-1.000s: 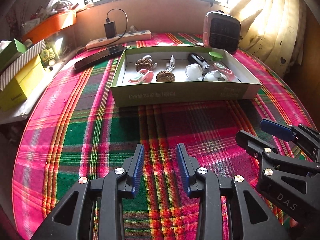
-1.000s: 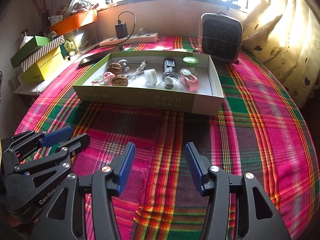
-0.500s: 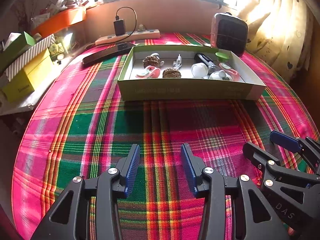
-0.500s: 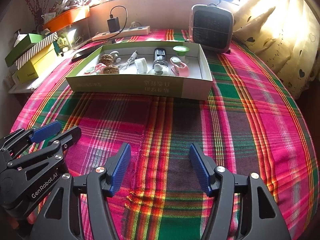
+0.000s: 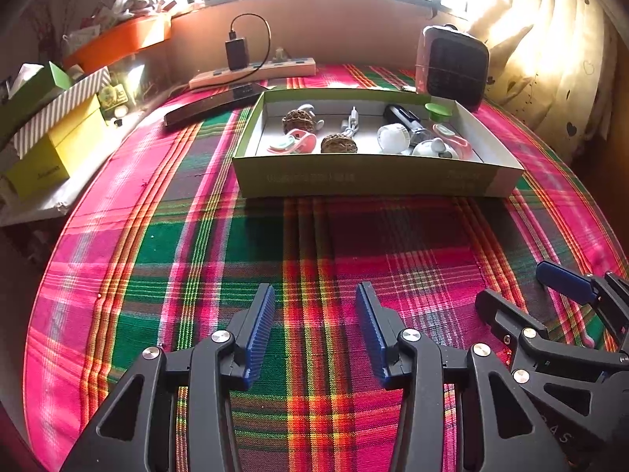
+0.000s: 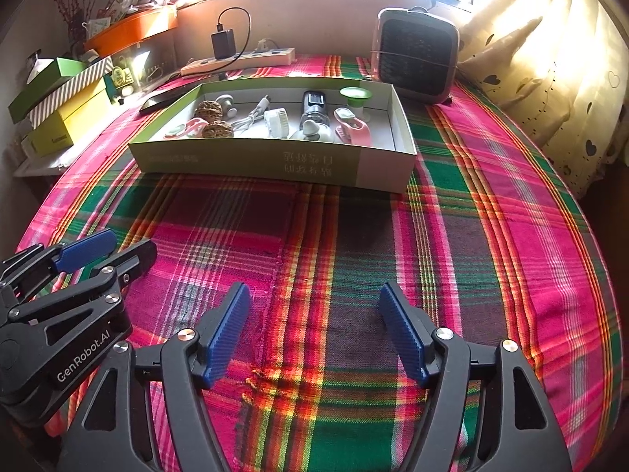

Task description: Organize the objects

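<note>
Tablecloth: pink, green and orange plaid. Box at twelve o'clock: pale green outside, white inside, one pink end. Gripper pads: ribbed blue on black frames. Curtain at two o'clock: cream with dark hearts.

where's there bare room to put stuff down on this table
The widest free patch is the plaid cloth between the box and both hand-held grippers. Another bare strip runs right of the box toward the curtain. Inside the box it is crowded, with some bare floor at its right end. The far left edge is stacked with cartons.
</note>
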